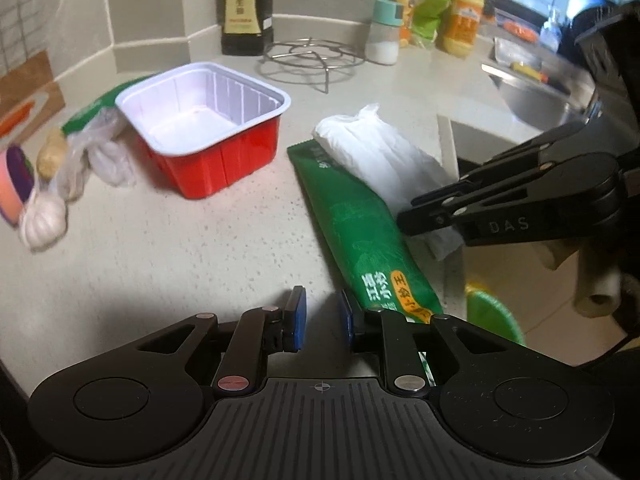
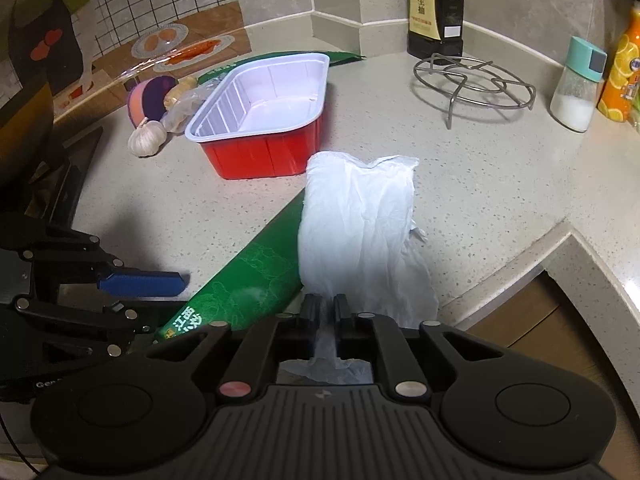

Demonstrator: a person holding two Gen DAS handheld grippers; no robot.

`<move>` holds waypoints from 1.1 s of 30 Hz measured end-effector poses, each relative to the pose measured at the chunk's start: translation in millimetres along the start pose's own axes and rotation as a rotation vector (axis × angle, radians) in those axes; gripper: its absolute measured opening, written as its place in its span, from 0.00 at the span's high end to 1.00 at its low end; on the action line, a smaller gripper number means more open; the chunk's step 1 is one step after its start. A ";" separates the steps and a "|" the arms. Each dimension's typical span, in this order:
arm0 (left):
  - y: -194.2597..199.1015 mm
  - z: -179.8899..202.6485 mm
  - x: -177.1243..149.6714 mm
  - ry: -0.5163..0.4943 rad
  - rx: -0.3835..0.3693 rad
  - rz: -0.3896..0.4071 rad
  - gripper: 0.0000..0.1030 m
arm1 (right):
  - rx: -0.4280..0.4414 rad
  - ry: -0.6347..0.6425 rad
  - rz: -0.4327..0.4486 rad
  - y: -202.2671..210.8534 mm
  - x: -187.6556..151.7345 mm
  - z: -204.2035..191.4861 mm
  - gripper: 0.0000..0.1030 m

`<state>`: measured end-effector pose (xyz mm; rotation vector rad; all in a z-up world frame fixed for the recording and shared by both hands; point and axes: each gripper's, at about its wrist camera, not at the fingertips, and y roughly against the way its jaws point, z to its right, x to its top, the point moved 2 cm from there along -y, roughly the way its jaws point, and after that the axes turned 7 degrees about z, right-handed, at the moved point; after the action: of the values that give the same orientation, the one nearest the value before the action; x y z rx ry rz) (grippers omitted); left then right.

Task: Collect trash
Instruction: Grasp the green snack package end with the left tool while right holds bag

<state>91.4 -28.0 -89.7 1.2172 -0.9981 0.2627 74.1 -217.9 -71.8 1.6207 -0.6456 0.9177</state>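
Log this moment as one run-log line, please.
left gripper: open, empty, beside green wrapper | right gripper: white plastic bag between jaws | red tray: empty

Speckled pale surface (image 2: 500, 184), corner-shaped. Straight ahead of the right tongs (image 2: 325, 312): white plastic bag (image 2: 360, 216), partly overlapping a long green packet (image 2: 248, 272) to its left. Beyond them a red tray (image 2: 260, 152) with white inside. Left of it, garlic bulb (image 2: 146, 138). Far right: wire trivet (image 2: 474, 82), salt shaker (image 2: 576, 88), dark sauce bottle (image 2: 436, 8).
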 end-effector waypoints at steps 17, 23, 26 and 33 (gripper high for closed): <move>11.0 26.9 30.9 0.208 0.025 0.055 0.79 | -0.073 0.026 0.177 49.3 13.5 1.7 0.56; -18.1 50.0 26.7 0.068 0.153 -0.005 0.76 | -0.113 0.027 0.202 60.6 8.1 15.7 0.56; -20.5 50.9 28.7 0.049 0.140 -0.015 0.75 | -0.122 0.006 0.200 62.1 4.3 23.9 0.55; -29.0 47.3 24.9 0.081 0.115 -0.030 0.51 | -0.155 0.044 0.213 60.4 -3.1 25.6 0.47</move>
<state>101.1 -88.0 -89.9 1.3146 -0.9034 0.3469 29.8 -257.4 -43.8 1.4093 -0.8496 1.0282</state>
